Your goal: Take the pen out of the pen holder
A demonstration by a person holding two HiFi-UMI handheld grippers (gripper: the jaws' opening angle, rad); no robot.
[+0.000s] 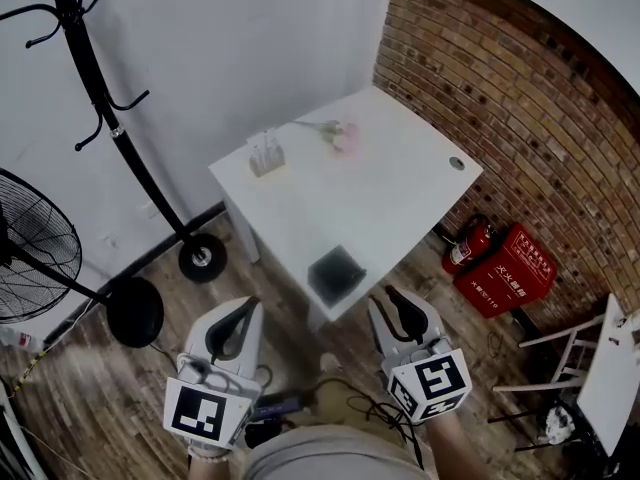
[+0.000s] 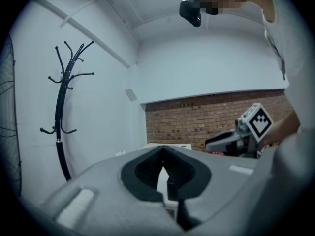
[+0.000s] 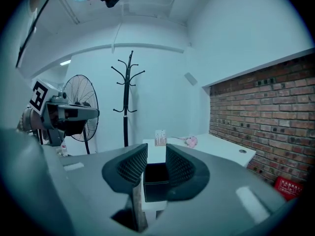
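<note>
Left gripper (image 1: pixel 245 310) jaws touch at the tips, empty; right gripper (image 1: pixel 398 296) jaws slightly apart, empty, facing the black holder (image 1: pixel 335 273) at the table (image 1: pixel 400 198) edge.

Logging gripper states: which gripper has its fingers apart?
The right gripper: its fingers stand apart, framing the black holder. The left gripper has fingers meeting at the tips.

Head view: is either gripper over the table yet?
No, the left gripper and right gripper both hang short of the table's near edge, above the wood floor.
</note>
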